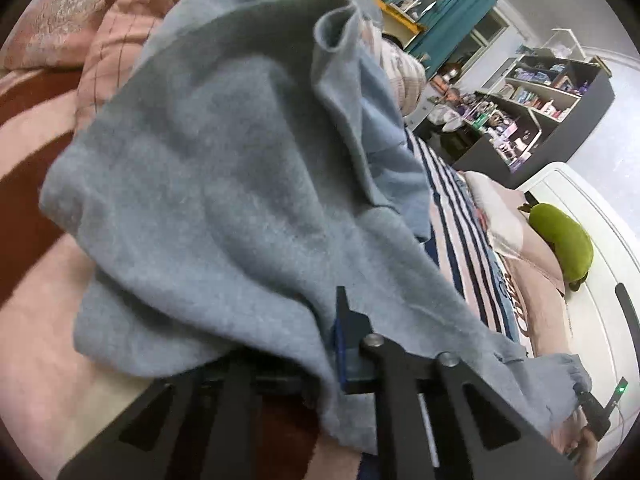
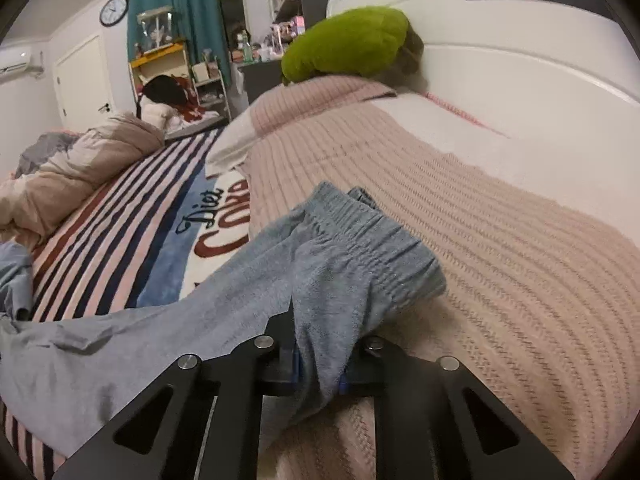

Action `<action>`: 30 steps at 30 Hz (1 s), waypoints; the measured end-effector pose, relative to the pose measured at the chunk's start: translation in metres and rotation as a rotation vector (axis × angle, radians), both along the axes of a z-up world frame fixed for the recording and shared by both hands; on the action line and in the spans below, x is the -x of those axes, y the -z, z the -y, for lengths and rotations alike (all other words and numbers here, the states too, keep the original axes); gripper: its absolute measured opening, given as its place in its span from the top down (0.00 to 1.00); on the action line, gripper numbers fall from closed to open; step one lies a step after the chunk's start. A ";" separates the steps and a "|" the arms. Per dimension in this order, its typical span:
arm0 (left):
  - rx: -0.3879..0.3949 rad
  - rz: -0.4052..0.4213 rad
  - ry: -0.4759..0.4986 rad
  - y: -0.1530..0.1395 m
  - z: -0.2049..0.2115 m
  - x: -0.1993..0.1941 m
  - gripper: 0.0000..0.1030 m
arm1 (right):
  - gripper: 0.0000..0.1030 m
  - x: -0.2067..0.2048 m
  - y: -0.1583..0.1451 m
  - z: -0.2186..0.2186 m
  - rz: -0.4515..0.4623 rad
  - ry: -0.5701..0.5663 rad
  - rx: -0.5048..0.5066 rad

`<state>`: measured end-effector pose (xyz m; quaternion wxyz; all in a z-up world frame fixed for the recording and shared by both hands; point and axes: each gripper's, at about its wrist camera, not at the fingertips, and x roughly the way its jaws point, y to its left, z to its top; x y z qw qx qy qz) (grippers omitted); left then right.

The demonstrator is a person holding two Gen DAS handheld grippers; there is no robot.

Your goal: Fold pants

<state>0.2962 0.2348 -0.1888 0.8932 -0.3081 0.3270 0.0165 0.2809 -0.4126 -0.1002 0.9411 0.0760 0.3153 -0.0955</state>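
Striped bedspread, pink knit blanket beside it. Grey-blue pants sprawl across both. Right gripper clamped on the waistband; left gripper pinching draped cloth, lifted. Green plush against headboard.

Pants — seemingly matt fleece; blanket — ribbed knit.

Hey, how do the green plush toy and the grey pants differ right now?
The green plush toy is bright green and plump, while the grey pants are limp, crumpled cloth. The toy sits untouched against the white headboard; the pants are clamped by the right gripper and draped over the left gripper. Both are on the bed.
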 end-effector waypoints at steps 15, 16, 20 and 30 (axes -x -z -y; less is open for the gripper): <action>-0.122 0.091 0.001 -0.081 -0.006 0.072 0.95 | 0.96 0.078 -0.059 0.008 0.087 -0.015 -0.015; -0.137 0.082 0.006 -0.085 -0.006 0.078 0.95 | 0.96 0.086 -0.062 0.008 0.081 -0.017 -0.020; -0.141 -0.004 0.024 -0.083 -0.010 0.112 0.95 | 0.96 0.127 -0.060 0.009 0.026 0.001 -0.038; -0.264 -0.246 0.056 -0.053 -0.015 0.154 0.63 | 0.68 0.170 -0.032 0.015 -0.099 0.060 -0.062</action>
